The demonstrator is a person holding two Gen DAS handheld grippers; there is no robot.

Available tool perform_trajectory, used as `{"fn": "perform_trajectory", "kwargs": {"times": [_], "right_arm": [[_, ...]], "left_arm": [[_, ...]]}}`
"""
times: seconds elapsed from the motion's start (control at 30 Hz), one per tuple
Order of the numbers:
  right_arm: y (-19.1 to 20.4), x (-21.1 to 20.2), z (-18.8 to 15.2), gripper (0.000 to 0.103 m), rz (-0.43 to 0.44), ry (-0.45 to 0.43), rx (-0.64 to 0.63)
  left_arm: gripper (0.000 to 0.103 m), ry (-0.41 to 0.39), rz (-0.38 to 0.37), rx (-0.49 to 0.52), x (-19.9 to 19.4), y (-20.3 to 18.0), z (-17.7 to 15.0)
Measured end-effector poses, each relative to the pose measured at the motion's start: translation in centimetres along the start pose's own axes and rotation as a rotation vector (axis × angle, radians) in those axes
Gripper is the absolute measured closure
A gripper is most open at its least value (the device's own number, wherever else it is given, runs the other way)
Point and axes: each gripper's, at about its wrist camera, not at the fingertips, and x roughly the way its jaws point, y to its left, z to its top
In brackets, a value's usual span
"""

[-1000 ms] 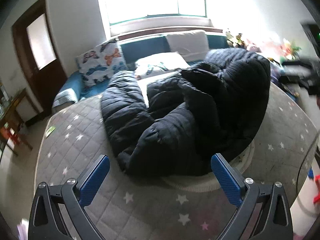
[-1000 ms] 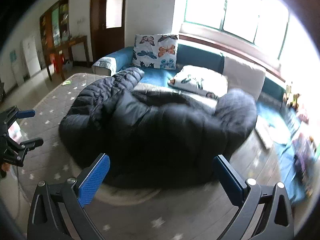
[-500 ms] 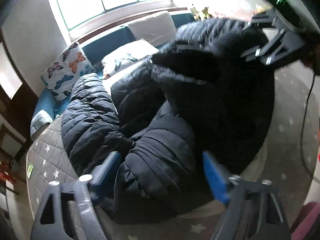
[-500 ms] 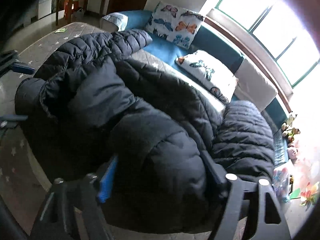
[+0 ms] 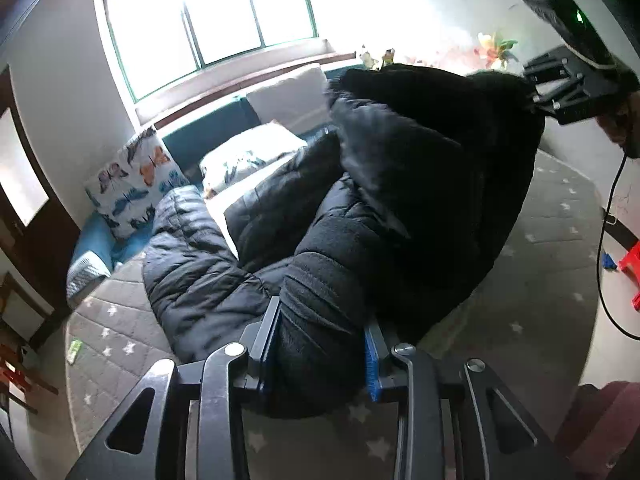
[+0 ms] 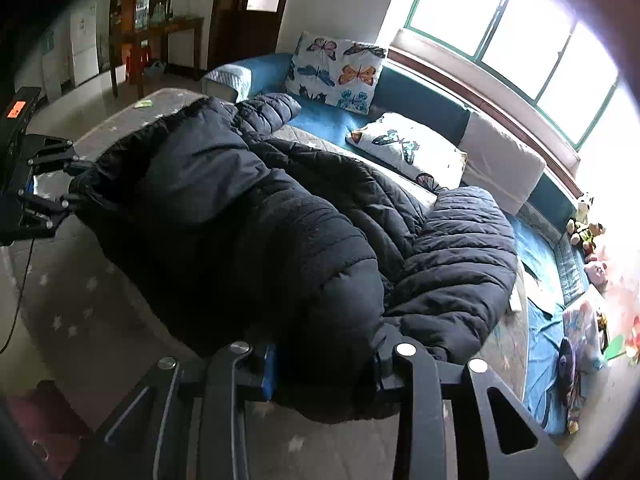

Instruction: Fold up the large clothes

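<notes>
A large black puffer jacket (image 5: 400,200) lies crumpled on a grey star-patterned quilted mat (image 5: 120,344). My left gripper (image 5: 320,352) has a thick fold of the jacket's near edge between its blue pads, and its jaws are closing on it. My right gripper (image 6: 324,364) likewise has a bunched fold of the jacket (image 6: 248,208) filling the gap, with its jaws closing. The right gripper (image 5: 568,92) also shows at the jacket's far corner in the left wrist view. In the right wrist view the left gripper (image 6: 36,192) sits at the left corner.
A blue sofa (image 6: 420,108) with butterfly pillows (image 6: 340,72) and a white cushion (image 6: 500,164) runs under the window. Stuffed toys (image 6: 588,228) sit at its right end. A red stool (image 5: 630,260), a black cable (image 5: 604,240) and a small green item (image 5: 75,350) are nearby.
Both grippers went from wide open in front of the jacket to narrow around folds of its near edge. The jacket's front edge now bunches up between the pads.
</notes>
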Motion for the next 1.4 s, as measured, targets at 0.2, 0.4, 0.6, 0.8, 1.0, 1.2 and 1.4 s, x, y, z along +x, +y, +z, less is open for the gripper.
{"fn": "perform_trajectory", "kwargs": {"times": [0.2,0.4,0.6,0.8,1.0,1.2,1.4], "right_arm": [[2.4,-5.1,-4.4,0.067,0.031,-0.037,-0.013],[5.0,-6.0,-9.8,0.066,0.093,0.037,0.015],[7.8,-3.9,-13.5,0.049,0.11,0.209,-0.058],[8.0,-5.0,-14.1,0.045,0.15,0.323,-0.112],[6.4,-9.2,-11.9,0.045,0.237,0.244,-0.067],[3.1,-6.9,-9.6,0.04,0.205,0.119,0.04],[-3.0,3.1,-9.2,0.039,0.173,0.202,0.245]], "left_arm": [[0.067,-0.052,-0.025,0.043,-6.5,-3.3,-2.4],[0.067,0.044,-0.126,0.057,-9.0,-8.0,-7.7],[0.056,0.213,-0.156,0.023,-6.8,-9.4,-11.1],[0.035,0.215,-0.183,0.019,-10.3,-8.7,-11.7],[0.03,0.124,-0.16,-0.099,-13.0,-3.9,-9.0],[0.03,0.133,-0.106,-0.171,-9.2,-0.7,-6.2],[0.03,0.2,-0.018,-0.253,-3.2,3.6,-6.5]]}}
